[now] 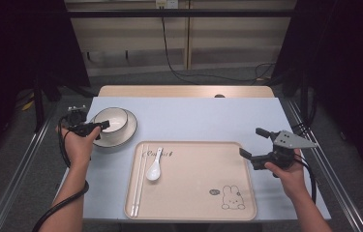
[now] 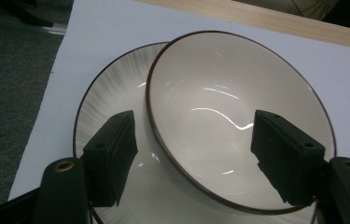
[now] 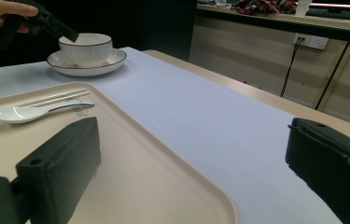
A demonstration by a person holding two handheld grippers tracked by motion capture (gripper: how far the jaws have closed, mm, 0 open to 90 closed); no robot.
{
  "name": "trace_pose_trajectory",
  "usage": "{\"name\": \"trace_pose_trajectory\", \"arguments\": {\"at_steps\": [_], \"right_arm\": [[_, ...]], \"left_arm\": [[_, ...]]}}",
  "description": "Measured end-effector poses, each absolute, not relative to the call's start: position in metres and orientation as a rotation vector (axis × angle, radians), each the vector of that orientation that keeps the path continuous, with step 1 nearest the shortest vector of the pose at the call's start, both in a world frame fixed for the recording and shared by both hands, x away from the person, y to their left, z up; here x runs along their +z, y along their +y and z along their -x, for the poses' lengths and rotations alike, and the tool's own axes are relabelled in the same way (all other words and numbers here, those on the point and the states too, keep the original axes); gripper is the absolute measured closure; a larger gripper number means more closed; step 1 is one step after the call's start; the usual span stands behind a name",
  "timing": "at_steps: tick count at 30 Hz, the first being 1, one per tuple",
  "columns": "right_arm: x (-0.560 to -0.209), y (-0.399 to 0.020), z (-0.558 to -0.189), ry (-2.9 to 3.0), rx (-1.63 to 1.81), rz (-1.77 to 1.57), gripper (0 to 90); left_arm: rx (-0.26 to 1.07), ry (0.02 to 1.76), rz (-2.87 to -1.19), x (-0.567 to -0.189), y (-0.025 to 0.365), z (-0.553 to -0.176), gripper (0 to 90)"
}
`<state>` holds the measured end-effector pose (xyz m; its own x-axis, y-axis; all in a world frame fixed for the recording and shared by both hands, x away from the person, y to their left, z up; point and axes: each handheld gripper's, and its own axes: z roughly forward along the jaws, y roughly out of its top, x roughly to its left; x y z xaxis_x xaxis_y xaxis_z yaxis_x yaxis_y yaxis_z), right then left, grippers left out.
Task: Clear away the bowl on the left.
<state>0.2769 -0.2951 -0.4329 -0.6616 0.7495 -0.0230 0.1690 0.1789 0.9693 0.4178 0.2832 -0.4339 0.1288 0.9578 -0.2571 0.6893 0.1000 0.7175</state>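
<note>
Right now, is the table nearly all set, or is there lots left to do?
Done: chopsticks and spoon lie on the tray. In hand: the left gripper straddles the bowl rim, not clamped. Left: bowl and plate sit off the tray. The right gripper waits open.

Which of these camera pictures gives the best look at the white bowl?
The left gripper view: the bowl is close up, its dark rim and glossy inside clear, sitting on the plate. The high view shows it small, partly behind the left gripper. The right gripper view shows its side from afar.

White dark-rimmed bowl (image 1: pixel 111 119) sits upright on matching plate (image 1: pixel 127 131).
</note>
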Motion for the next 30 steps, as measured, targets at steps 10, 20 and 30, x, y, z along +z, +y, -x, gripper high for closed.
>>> {"name": "trace_pose_trajectory", "arguments": {"at_steps": [10, 20, 30], "right_arm": [[-0.432, -0.297, -0.276, 1.959, 1.497, -0.860, 2.4], [-0.432, -0.299, -0.275, 1.944, 1.492, -0.856, 2.4], [-0.432, -0.302, -0.275, 1.948, 1.493, -0.861, 2.4]], "left_arm": [[0.432, 1.672, -1.621, -0.449, 0.285, -0.421, 50.5], [0.365, 1.716, -1.544, -0.454, 0.286, -0.427, 66.7], [0.330, 1.687, -1.576, -0.453, 0.279, -0.432, 80.9]]}}
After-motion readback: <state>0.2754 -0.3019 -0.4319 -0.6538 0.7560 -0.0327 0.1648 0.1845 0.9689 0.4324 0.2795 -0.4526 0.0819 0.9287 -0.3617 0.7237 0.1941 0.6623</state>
